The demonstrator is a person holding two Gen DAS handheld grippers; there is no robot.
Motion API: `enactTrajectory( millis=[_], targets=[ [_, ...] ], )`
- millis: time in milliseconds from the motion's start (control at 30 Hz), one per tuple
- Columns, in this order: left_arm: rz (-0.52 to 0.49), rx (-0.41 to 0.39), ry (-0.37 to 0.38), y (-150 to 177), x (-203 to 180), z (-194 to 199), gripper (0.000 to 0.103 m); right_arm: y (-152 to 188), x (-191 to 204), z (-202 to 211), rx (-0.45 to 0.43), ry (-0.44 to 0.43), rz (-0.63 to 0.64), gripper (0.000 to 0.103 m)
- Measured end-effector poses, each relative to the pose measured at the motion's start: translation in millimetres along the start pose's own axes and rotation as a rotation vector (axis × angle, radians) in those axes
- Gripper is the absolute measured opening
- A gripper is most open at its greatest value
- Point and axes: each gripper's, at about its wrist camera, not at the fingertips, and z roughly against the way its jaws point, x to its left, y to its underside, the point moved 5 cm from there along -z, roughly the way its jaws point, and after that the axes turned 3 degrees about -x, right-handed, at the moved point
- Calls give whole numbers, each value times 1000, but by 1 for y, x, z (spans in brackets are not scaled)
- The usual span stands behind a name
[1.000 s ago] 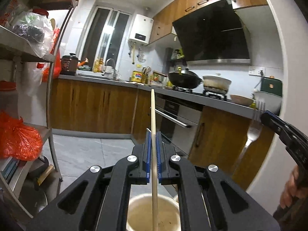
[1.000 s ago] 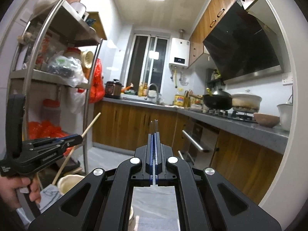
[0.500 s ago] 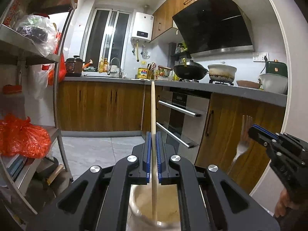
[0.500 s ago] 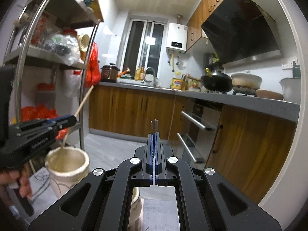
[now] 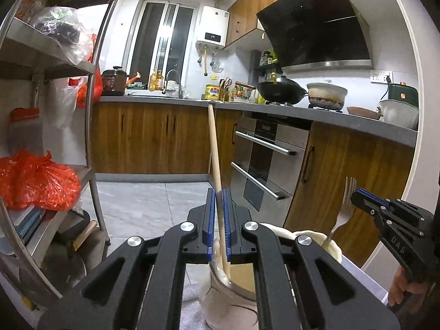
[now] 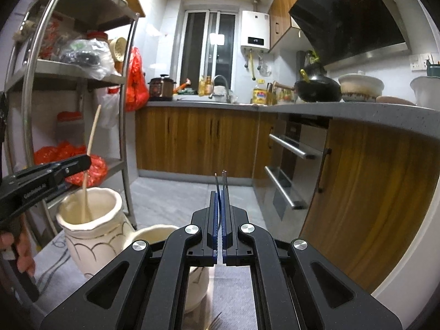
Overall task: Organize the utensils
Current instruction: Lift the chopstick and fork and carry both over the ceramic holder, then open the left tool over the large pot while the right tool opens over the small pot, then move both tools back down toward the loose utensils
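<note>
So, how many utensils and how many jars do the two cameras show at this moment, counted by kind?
wooden stick: 1
fork: 1
ceramic jar: 2
Total: 4

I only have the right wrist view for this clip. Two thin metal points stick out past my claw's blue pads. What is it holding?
Observer: The left wrist view shows it side-on: a metal fork, tines up, pinched in the right claw.
Operator: Where does its handle go?
Observer: Down to the rim of the second jar. The end is hidden there.
Operator: I see the left claw only from the side. Is its stick really gripped?
Observer: Yes. The wooden stick runs straight between the left claw pads, which are closed against it.
</note>
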Motion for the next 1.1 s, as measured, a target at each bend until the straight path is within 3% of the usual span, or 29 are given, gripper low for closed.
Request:
enactTrajectory(
  millis=[67,200,300,367,500,567,667,1100],
  targets=[
    [-3,8,-3,0,0,-1,9,1,0,-1,8,5,4,3],
    [-4,29,-9,3,0,-3,33,4,-2,-6,26,12,-5,3],
    [-15,33,-17,2,-1,-3,40,4,-5,-6,31,13,-16,10],
    [-15,31,-20,0,-1,-2,52,4,-6,-5,29,12,-27,33],
    [-28,13,-28,-5,-5,6,68,2,-8,0,23,0,-43,53],
    [-36,4,-38,-7,-7,12,82,-2,-11,7,9,-18,-72,81],
    [-46,-20,-46,-13,-11,24,96,-10,-14,21,-24,-33,-98,97],
    [-73,-56,-41,-29,-32,91,97,-20,-23,75,-67,-37,-126,98]
  ],
)
